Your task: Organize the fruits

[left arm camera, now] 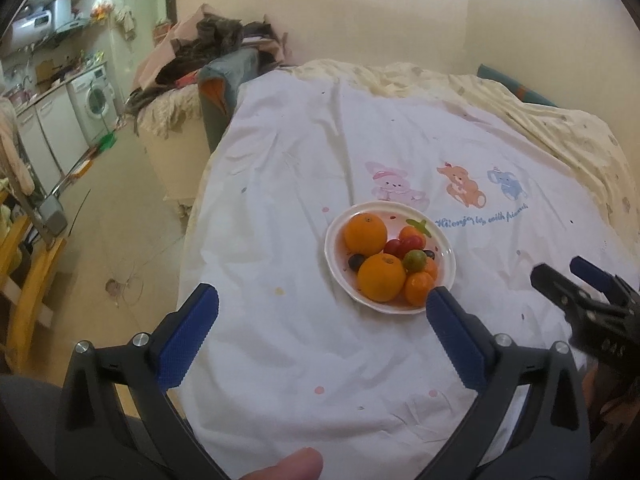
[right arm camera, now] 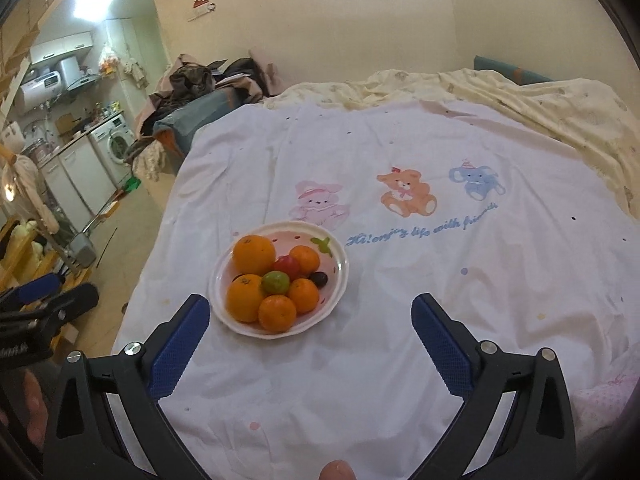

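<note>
A bed (right arm camera: 400, 380) covered by a white sheet (right arm camera: 440, 280) printed with a rabbit, a bear, an elephant and blue lettering fills the ground ahead of both tongs; a crumpled cream blanket (right arm camera: 540, 108) is bunched along its far side. Beyond the bed's far left corner a heap of clothes (left arm camera: 208, 44) is seen, and further left a washing machine (left arm camera: 96, 100) is set under a kitchen counter.

On the sheet, a white bowl (right arm camera: 338, 280) with a wavy rim is placed. From the right tongs (right arm camera: 310, 314) it is found just ahead of the left finger, left of centre. From the left tongs (left arm camera: 322, 302) it is found ahead and to the right, its near rim just beside the tip of the right finger.

The bowl is filled with fruit. Two large oranges (right arm camera: 254, 254) are set on its left side, one far and one near. Smaller tangerines (right arm camera: 277, 313) are packed along the near and right side. A green-and-red fruit (right arm camera: 276, 283) is lodged at the middle, with red tomatoes (left arm camera: 404, 245) behind it and a dark grape (right arm camera: 319, 278) to the right.

Both tongs are held wide apart above the sheet, and nothing is gripped between the blue pads (left arm camera: 188, 342). The right tongs are also glimpsed at the right edge of the left wrist view.
</note>
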The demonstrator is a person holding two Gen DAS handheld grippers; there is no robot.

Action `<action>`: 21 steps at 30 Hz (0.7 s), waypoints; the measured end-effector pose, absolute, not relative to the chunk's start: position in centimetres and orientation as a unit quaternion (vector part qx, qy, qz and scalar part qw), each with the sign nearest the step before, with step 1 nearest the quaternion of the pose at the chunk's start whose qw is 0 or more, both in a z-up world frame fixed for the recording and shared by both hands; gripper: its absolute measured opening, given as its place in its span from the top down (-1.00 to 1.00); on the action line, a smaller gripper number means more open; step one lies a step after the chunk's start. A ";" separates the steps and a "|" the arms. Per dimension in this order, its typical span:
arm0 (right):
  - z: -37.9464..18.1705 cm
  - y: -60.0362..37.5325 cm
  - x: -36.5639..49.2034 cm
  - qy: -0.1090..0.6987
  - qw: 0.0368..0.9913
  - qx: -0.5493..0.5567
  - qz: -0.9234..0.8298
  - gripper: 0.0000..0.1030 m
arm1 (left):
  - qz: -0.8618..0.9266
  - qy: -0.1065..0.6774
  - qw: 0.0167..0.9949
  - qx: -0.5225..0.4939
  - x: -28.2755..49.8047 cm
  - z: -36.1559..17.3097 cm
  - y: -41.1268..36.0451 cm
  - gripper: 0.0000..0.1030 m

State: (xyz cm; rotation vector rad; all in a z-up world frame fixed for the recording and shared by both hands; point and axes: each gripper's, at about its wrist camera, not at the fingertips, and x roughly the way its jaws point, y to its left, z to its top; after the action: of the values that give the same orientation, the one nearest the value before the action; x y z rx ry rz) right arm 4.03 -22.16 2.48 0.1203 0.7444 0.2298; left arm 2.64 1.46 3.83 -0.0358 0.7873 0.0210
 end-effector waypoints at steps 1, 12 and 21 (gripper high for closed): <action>2.4 -22.3 4.2 0.364 0.922 0.065 0.111 -1.00 | 0.012 0.379 0.925 -0.012 2.5 3.8 1.2 -0.99; 2.1 -22.1 4.3 0.366 0.922 0.061 0.113 -1.00 | 0.007 0.380 0.925 -0.014 3.1 3.5 0.5 -0.99; 1.9 -21.7 4.2 0.371 0.919 0.059 0.119 -1.00 | 0.008 0.386 0.922 -0.028 3.1 3.5 1.0 -0.99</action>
State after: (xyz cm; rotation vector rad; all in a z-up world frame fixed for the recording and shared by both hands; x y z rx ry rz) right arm 4.22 -21.72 1.93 0.1222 0.7621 0.2449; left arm 3.06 1.04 3.51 -0.0566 0.7930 0.0170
